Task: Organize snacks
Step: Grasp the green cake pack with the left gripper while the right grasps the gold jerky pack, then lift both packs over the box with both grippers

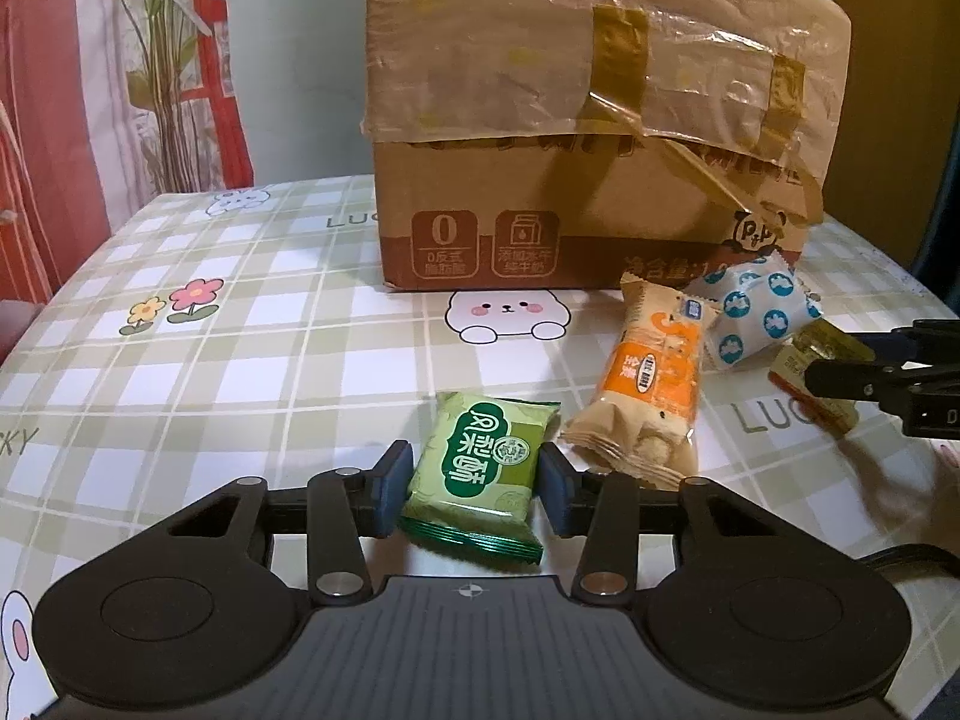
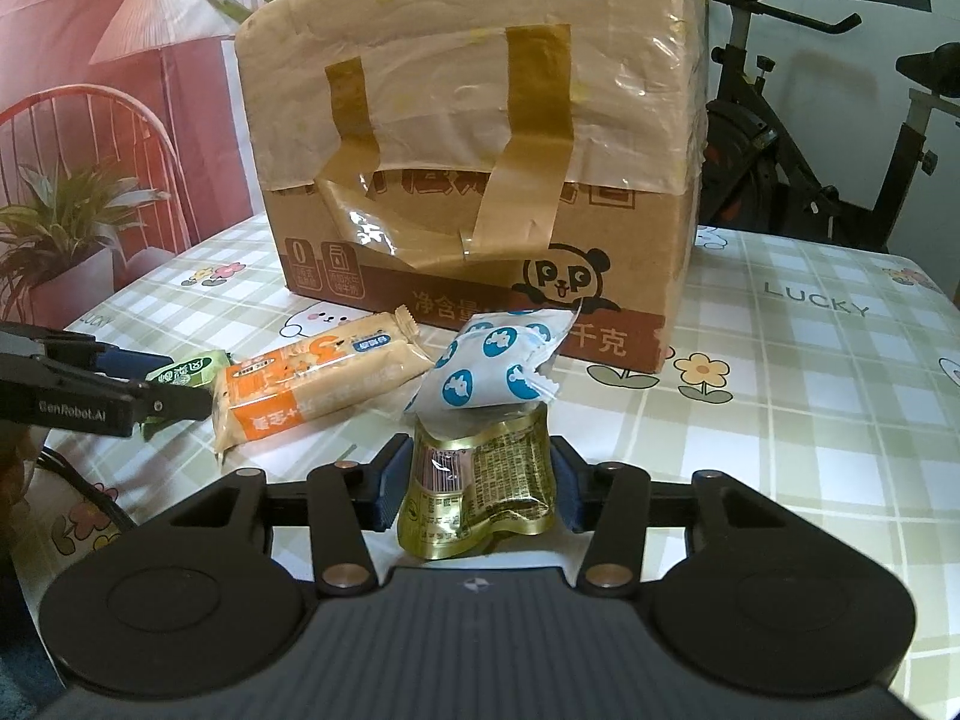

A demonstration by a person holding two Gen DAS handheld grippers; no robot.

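Evidently early in the task. Left wrist view: the left gripper (image 1: 474,480) has its jaws narrowed around the green snack packet (image 1: 477,474), both pads at the packet's sides; the grip looks made, though the packet may rest on the checked tablecloth (image 1: 240,330). Ahead and to the right of these tongs lie the orange biscuit packet (image 1: 648,396) and the white-and-blue packet (image 1: 756,318), just before the taped cardboard box (image 1: 600,120).

Right wrist view: the right gripper (image 2: 480,480) is closed to the width of the gold foil pouch (image 2: 480,492), pads against its sides. The white-and-blue packet (image 2: 492,366) sits just beyond the fingertips, touching the pouch's far end.

Judgement: two snacks are gripped, none visibly put away; all four remain to sort.
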